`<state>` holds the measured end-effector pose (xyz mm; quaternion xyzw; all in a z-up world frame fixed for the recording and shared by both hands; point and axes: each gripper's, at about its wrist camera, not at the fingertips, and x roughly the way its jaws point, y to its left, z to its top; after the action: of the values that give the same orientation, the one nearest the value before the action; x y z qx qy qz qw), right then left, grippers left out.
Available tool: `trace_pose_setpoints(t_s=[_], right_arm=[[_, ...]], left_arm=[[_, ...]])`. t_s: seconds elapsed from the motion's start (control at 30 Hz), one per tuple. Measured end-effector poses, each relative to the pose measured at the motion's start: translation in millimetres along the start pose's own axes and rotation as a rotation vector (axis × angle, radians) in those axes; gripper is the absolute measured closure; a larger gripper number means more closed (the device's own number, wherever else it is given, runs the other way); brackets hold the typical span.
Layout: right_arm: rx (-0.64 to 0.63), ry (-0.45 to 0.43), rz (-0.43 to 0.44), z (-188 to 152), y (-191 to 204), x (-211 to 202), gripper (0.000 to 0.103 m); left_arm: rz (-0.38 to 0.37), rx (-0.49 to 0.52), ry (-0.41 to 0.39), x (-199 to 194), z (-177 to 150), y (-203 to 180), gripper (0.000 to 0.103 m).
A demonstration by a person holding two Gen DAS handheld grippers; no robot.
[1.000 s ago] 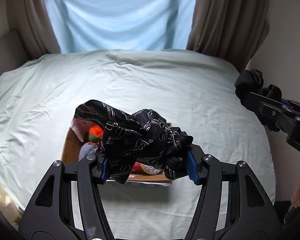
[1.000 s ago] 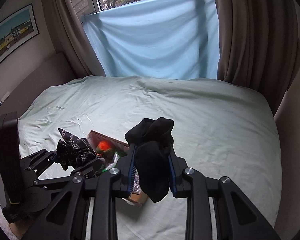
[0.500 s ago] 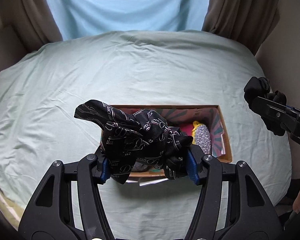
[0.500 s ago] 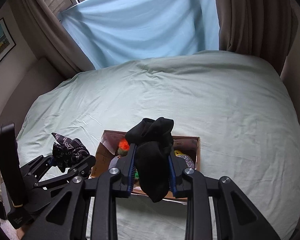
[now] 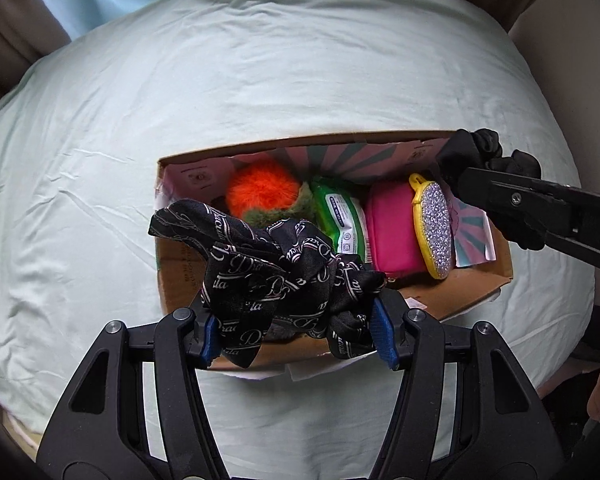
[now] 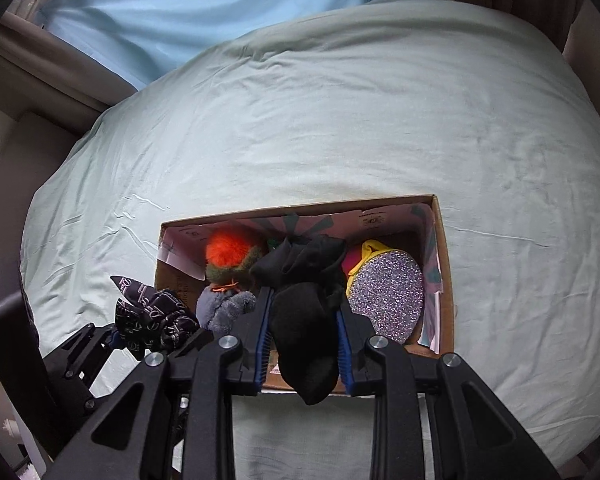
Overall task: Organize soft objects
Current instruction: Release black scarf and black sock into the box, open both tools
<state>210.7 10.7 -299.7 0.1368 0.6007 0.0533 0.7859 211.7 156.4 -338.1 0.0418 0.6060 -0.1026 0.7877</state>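
both grippers clamped: left gripper (image 5: 296, 330) on scarf (image 5: 276, 268), right gripper (image 6: 304, 344) on sock (image 6: 302, 320). limp, light, likely slippery; hold bunched middle over box (image 5: 180, 280).

One cardboard box (image 5: 188, 280) sits on one bed (image 5: 260, 80). Two grippers: the left gripper (image 5: 296, 330) and the right gripper (image 6: 304, 344). Two dark cloth items: one patterned scarf (image 5: 268, 276) and one black sock (image 6: 304, 320). Inside the box: one orange-topped plush toy (image 5: 262, 192), one green wipes pack (image 5: 340, 220), one pink pouch (image 5: 392, 232), one glittery yellow-rimmed pad (image 5: 436, 232). At twelve o'clock, one blue sheet (image 6: 220, 8) and two brown curtains (image 5: 12, 32).
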Motion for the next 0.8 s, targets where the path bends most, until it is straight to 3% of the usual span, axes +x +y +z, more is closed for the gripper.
trace_pose_setpoints(t_s=[0.1, 0.2, 0.23, 0.27, 0.3, 0.33, 0.4, 0.47, 0.6, 0.8], right_arm=[[0.008, 0.04, 0.005, 12, -1, 18, 0.078], [0.01, 0.066, 0.006, 22, 1, 31, 0.078], [0.015, 0.072, 0.01, 24, 1, 35, 0.077], [0.021, 0.074, 0.011, 27, 0, 38, 0.071], [0.029, 0.078, 0.014, 29, -1, 41, 0.057], [0.042, 0.086, 0.02, 31, -4, 44, 0.048], [0.057, 0.086, 0.012, 34, -7, 45, 0.021], [0.056, 0.074, 0.012, 35, -9, 41, 0.005], [0.054, 0.056, -0.01, 34, -13, 32, 0.003], [0.062, 0.025, -0.006, 28, -16, 14, 0.003]], left_arm=[[-0.02, -0.001, 0.022, 9, 6, 2, 0.047], [-0.022, 0.012, 0.027, 15, 12, 5, 0.029], [-0.024, 0.02, 0.029, 16, 15, 5, 0.017], [-0.026, 0.029, 0.032, 18, 17, 5, 0.005], [-0.025, 0.038, 0.035, 18, 18, 4, 0.001], [-0.021, 0.05, 0.036, 17, 19, 3, 0.0], [-0.004, 0.055, 0.031, 14, 19, 5, 0.0], [-0.006, 0.026, 0.027, 8, 18, 13, 0.0], [-0.008, -0.021, 0.027, -1, 13, 27, 0.0], [0.015, -0.014, -0.011, -24, 7, 26, 0.0]])
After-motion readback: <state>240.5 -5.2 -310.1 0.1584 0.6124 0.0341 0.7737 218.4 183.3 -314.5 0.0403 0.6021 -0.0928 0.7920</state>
